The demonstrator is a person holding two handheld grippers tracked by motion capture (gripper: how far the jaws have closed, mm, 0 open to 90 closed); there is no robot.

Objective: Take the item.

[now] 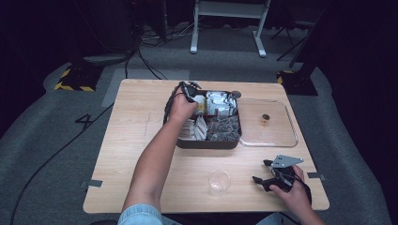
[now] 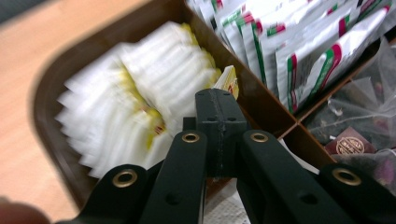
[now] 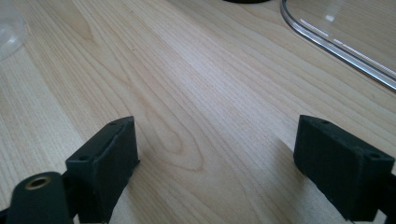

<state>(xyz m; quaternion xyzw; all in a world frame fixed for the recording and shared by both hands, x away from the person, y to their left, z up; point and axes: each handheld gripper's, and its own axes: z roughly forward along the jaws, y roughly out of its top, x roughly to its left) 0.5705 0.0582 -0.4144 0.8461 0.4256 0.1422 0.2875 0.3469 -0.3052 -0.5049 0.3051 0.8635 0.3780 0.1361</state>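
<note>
Left claw pinching yellow-white sachet, lettering unreadable

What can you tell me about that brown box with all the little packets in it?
The brown box is a dark, shallow tray with rounded corners, plastic by the look, split by inner walls into compartments. It sits flat at the far middle of the wooden table, beside a clear lid. Yellow-and-white packets, red-and-green-striped sachets and see-through tea bags fill it. The left gripper reaches into the yellow-and-white compartment, jaws closed.

You can read a "4" marked on the grey floor left of the table; print on the sachets is illegible.
</note>
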